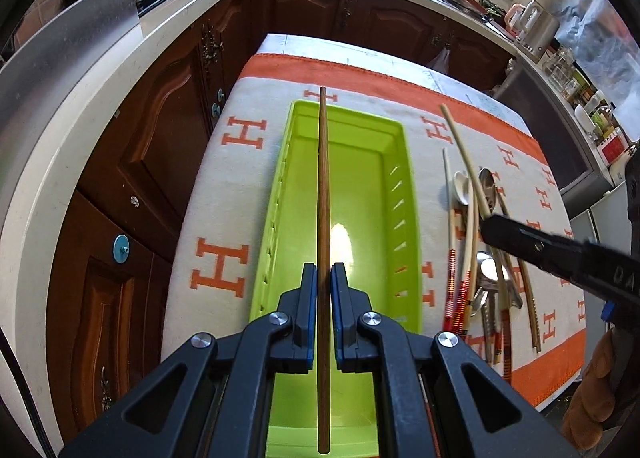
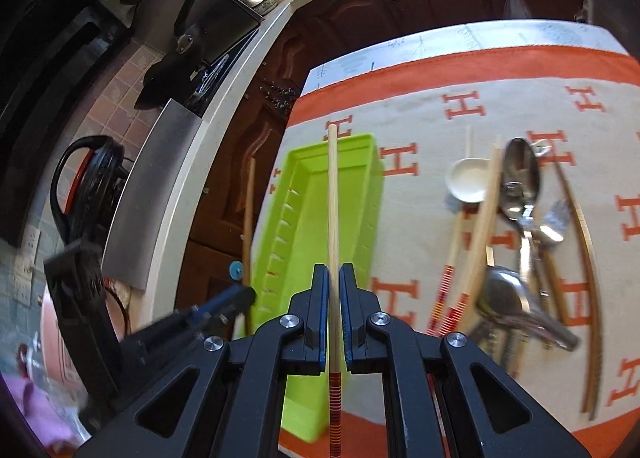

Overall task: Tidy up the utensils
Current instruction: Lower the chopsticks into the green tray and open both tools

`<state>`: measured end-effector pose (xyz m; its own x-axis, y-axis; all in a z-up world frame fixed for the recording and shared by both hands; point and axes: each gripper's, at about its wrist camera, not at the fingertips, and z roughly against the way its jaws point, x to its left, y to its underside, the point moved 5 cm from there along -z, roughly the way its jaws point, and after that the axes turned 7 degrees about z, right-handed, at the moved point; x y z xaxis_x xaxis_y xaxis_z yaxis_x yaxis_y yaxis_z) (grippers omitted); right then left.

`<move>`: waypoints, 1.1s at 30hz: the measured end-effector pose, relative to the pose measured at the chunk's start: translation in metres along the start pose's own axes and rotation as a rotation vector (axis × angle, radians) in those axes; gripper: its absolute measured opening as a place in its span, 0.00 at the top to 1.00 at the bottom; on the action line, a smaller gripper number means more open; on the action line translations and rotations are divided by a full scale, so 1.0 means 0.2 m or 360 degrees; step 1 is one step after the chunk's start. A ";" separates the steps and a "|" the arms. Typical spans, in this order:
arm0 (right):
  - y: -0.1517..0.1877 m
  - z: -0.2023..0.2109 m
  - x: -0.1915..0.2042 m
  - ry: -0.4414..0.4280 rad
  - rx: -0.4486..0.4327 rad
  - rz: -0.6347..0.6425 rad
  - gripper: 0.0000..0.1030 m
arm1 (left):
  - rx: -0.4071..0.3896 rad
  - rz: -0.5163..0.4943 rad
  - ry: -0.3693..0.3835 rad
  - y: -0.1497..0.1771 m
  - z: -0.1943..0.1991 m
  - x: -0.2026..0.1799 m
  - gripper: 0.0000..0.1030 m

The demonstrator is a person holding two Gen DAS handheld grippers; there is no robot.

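My left gripper (image 1: 323,270) is shut on a dark brown chopstick (image 1: 323,177) that runs lengthwise above the lime-green tray (image 1: 404,185). The tray's floor shows bare. My right gripper (image 2: 334,272) is shut on a pale chopstick (image 2: 333,197) with red bands at its near end, held over the green tray (image 2: 360,193). To the tray's right lies a pile of utensils (image 2: 516,242): a white ceramic spoon (image 2: 468,179), metal spoons (image 2: 520,173), pale red-banded chopsticks (image 2: 480,242) and dark chopsticks (image 2: 580,225). The right gripper also shows in the left wrist view (image 1: 490,227), above that pile.
The tray and utensils rest on a cream and orange cloth with H letters (image 1: 236,129) that covers a small table. Brown cabinets (image 1: 152,145) and a white counter (image 1: 80,113) curve around the left and far sides. A gloved hand (image 1: 596,390) is at the right edge.
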<state>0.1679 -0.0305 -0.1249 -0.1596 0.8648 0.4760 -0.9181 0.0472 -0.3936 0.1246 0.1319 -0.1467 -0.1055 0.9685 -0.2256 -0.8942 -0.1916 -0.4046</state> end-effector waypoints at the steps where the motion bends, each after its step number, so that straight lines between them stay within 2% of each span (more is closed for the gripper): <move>1: -0.02 -0.05 0.02 -0.0015 0.0008 -0.0034 0.94 | 0.0008 0.0000 -0.0007 0.00 -0.02 0.01 0.95; 6: -0.07 -0.26 0.05 0.0000 0.0041 -0.0145 0.94 | 0.0050 -0.0004 -0.0023 0.01 -0.10 0.06 0.95; 11: -0.03 -0.42 -0.01 0.0046 0.0128 -0.0167 0.94 | 0.0061 -0.0010 -0.0029 0.02 -0.13 0.09 0.95; 15: 0.00 -0.48 -0.01 0.0094 0.0166 -0.0139 0.92 | 0.0041 -0.0014 -0.0044 0.01 -0.12 0.10 0.88; 19: 0.02 -0.46 0.00 0.0110 0.0153 -0.0119 0.82 | 0.0013 -0.0017 -0.0032 0.01 -0.09 0.09 0.85; 21: 0.03 -0.44 0.01 0.0114 0.0132 -0.0102 0.81 | -0.0022 -0.0019 -0.0057 0.00 -0.06 0.10 0.75; 23: 0.04 -0.41 0.02 0.0133 0.0112 -0.0072 0.80 | -0.0055 -0.0017 -0.0075 0.00 -0.03 0.10 0.71; 28: 0.08 -0.31 0.01 0.0149 0.0088 -0.0044 0.79 | -0.0094 0.0001 -0.0077 -0.01 0.04 0.11 0.69; 33: 0.13 -0.21 -0.02 0.0163 0.0056 -0.0029 0.79 | -0.0131 -0.0028 -0.0090 0.01 0.08 0.07 0.62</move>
<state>0.1593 -0.0118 -0.1696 -0.1068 0.9106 0.3992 -0.9330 0.0470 -0.3568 0.1153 0.1482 -0.1363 -0.1165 0.9788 -0.1683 -0.8577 -0.1846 -0.4798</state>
